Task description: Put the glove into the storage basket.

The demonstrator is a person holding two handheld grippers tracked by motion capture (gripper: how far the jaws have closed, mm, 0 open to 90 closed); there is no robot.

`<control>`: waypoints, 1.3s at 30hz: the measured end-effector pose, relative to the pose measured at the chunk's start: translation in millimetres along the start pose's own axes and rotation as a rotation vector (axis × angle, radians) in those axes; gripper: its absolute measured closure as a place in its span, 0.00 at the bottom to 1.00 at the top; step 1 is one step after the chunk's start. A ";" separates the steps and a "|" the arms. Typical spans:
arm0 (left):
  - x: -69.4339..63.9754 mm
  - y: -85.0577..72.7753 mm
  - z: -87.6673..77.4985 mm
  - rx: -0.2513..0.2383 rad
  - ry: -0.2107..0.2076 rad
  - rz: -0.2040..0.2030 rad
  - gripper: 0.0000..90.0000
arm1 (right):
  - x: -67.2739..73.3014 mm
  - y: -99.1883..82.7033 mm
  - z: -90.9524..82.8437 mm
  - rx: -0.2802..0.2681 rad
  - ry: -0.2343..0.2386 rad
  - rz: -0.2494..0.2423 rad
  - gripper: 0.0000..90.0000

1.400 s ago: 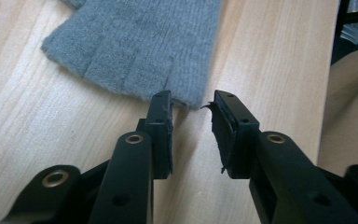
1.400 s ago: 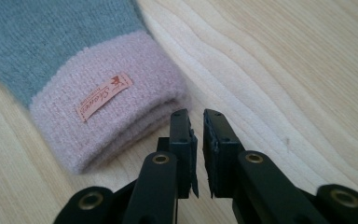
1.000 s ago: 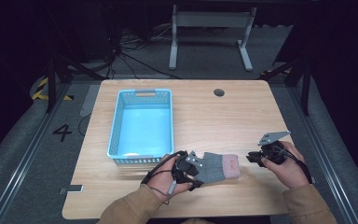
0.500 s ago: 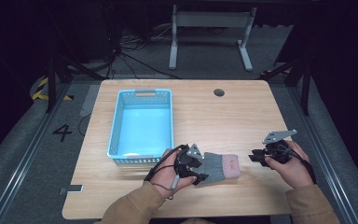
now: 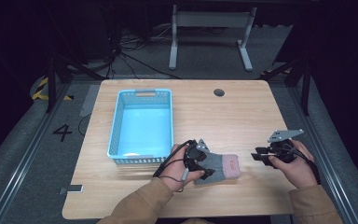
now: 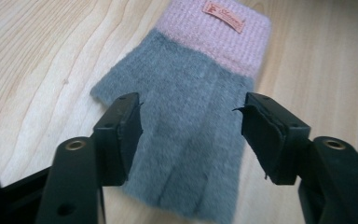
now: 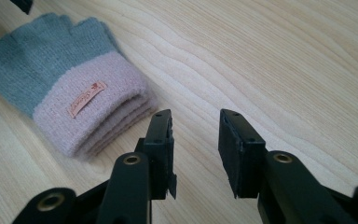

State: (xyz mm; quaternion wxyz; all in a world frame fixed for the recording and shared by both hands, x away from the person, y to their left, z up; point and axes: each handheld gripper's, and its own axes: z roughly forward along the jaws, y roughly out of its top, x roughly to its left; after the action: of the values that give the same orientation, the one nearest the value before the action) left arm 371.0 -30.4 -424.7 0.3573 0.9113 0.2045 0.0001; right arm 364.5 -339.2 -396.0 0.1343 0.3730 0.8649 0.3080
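Near the table's (image 5: 261, 112) front edge, the left gripper's (image 6: 191, 128) jaws straddle the glove (image 6: 191, 140), apart; the right gripper (image 7: 195, 140) is parted beside its cuff (image 7: 93, 114).

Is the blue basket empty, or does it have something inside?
Empty. In the high view the blue basket shows only its bare floor; the glove lies outside it on the table, under the left gripper.

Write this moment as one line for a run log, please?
left gripper: open, jaws astride grey glove | right gripper: open, beside pink cuff | blue basket: apart
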 end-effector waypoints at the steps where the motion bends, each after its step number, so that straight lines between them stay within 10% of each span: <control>1: 0.2 0.8 2.6 0.004 0.003 0.009 0.40 | 0.0 0.0 0.0 0.000 0.000 0.001 0.72; 24: 0.2 -0.6 34.9 0.073 0.056 0.013 0.28 | 2.8 0.1 3.2 -0.005 0.007 0.003 0.68; 39: -8.3 4.3 34.4 0.110 0.003 0.014 0.67 | 2.5 -0.1 4.7 -0.009 0.002 0.002 0.67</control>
State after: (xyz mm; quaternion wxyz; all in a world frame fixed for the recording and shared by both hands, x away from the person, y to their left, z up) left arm 370.1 -58.8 -446.3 0.3064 0.9310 0.1983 -0.0074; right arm 364.8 -335.4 -399.7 0.1348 0.3726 0.8633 0.3126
